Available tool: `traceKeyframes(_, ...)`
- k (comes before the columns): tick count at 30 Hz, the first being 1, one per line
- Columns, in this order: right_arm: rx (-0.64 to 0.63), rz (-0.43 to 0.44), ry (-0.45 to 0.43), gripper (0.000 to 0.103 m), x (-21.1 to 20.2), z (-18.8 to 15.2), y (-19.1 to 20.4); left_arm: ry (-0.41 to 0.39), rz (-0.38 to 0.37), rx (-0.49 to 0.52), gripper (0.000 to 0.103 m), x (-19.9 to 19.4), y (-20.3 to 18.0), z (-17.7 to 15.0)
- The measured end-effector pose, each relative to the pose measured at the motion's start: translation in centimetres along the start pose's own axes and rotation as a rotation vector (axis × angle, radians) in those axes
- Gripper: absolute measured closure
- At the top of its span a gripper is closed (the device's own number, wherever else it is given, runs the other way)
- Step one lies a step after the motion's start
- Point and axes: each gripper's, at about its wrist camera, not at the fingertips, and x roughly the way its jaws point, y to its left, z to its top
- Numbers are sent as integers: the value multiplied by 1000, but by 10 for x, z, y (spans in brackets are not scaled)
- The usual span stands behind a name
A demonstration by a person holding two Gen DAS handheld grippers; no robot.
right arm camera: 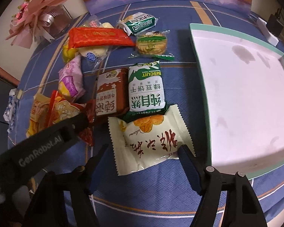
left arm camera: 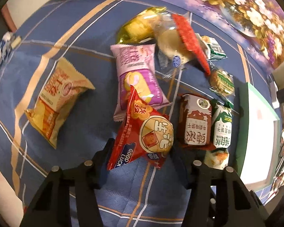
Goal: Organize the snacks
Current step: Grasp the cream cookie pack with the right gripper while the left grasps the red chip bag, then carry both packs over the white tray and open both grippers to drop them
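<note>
A red peanut packet point(left arm camera: 142, 132) stands tilted between the fingers of my left gripper point(left arm camera: 142, 151), and both pads press its sides. In the right wrist view one of that gripper's fingers point(right arm camera: 73, 123) lies across the crumpled red packet point(right arm camera: 66, 111). A cream pastry packet point(right arm camera: 147, 141) lies flat on the blue cloth between the fingers of my right gripper point(right arm camera: 142, 149). The right finger touches its edge and the left finger stands a little off it. Its top edge is tucked under a green biscuit pack point(right arm camera: 146, 89). A white tray with a teal rim point(right arm camera: 198, 60) lies to the right.
Several more snacks lie on the cloth: a brown pack point(right arm camera: 109, 92), a pink pack point(left arm camera: 138, 75), a yellow-orange pack point(left arm camera: 55, 102), a long red pack point(right arm camera: 98, 37) and a round cookie point(right arm camera: 151, 43). A pink bouquet point(right arm camera: 37, 17) stands at the back left.
</note>
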Motion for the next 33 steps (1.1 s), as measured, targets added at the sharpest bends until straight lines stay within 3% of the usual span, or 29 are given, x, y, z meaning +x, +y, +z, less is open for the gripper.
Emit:
traceKeyframes(13, 48, -22, 0, 37, 17, 13, -12, 35, -5, -31, 46, 8, 14, -1)
traceKeyframes(20, 75, -32, -16, 48, 11, 15, -22, 38, -18, -64, 50, 11, 24, 7)
traceKeyframes(24, 80, -30, -27, 53, 7, 15, -23, 41, -25, -81, 52, 4, 37, 10)
traceKeyframes(33, 154, -2, -29, 54, -5, 13, -24, 0, -57, -79, 53, -29, 41, 13)
